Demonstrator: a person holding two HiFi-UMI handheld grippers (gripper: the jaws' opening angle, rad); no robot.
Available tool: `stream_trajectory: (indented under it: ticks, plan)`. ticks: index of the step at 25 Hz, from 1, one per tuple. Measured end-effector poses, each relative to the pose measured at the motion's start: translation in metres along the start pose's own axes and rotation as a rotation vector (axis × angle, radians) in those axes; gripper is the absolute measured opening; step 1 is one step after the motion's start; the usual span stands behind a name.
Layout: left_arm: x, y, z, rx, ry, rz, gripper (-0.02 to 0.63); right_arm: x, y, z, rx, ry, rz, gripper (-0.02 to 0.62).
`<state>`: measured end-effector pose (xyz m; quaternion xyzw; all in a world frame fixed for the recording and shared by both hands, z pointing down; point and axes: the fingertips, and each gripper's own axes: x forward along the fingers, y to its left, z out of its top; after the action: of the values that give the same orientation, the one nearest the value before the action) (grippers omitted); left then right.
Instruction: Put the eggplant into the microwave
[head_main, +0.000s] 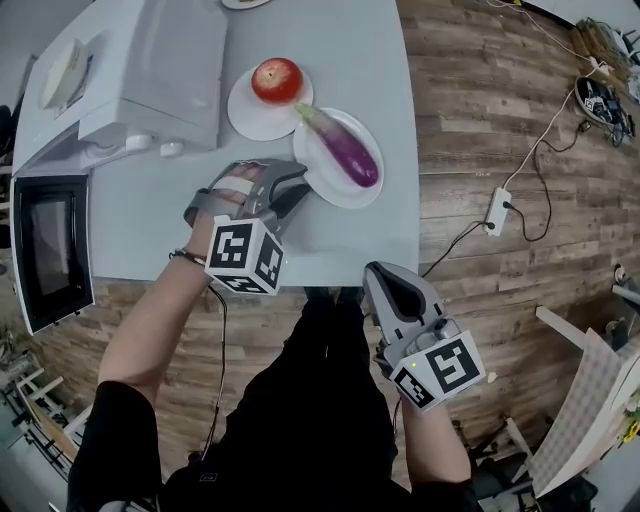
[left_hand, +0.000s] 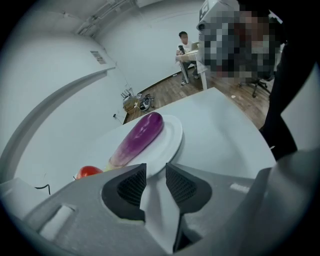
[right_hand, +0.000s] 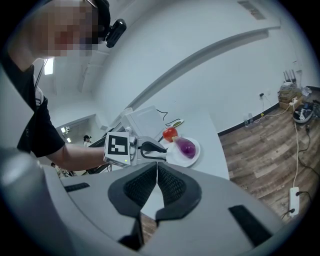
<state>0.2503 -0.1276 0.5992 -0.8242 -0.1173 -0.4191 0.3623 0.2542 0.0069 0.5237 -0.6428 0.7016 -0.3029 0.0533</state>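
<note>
A purple eggplant (head_main: 345, 150) lies on a white plate (head_main: 322, 186) on the grey table, its stem end toward the tomato. My left gripper (head_main: 296, 188) rests low at the plate's near edge, pointing at it, jaws open and empty. In the left gripper view the eggplant (left_hand: 137, 137) lies just beyond the open left gripper (left_hand: 155, 172). The white microwave (head_main: 130, 80) stands at the table's far left with its door (head_main: 50, 250) swung open. My right gripper (head_main: 385, 275) hangs off the table's front edge, shut and empty; in its own view the right gripper (right_hand: 156, 170) faces the eggplant (right_hand: 186, 147).
A red tomato (head_main: 277, 80) sits on a smaller white plate (head_main: 245, 115) just behind the eggplant's plate. The table's right edge drops to a wooden floor with a power strip (head_main: 497, 210) and cables. A person sits at a desk far off in the left gripper view.
</note>
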Motion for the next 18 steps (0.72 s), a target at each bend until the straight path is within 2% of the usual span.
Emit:
stream_trajectory:
  ticks: [7, 13, 18]
  plan:
    - [0.011, -0.002, -0.003, 0.179, -0.007, -0.012, 0.109, 0.000, -0.003, -0.003, 0.003, -0.009, -0.012, 0.017]
    - [0.017, 0.005, -0.001, 0.200, -0.022, -0.028, 0.109, 0.001, -0.003, -0.005, 0.009, -0.006, -0.014, 0.018]
    - [0.021, 0.001, 0.013, 0.284, -0.057, -0.029, 0.106, 0.001, -0.004, -0.004, 0.013, -0.004, -0.014, 0.017]
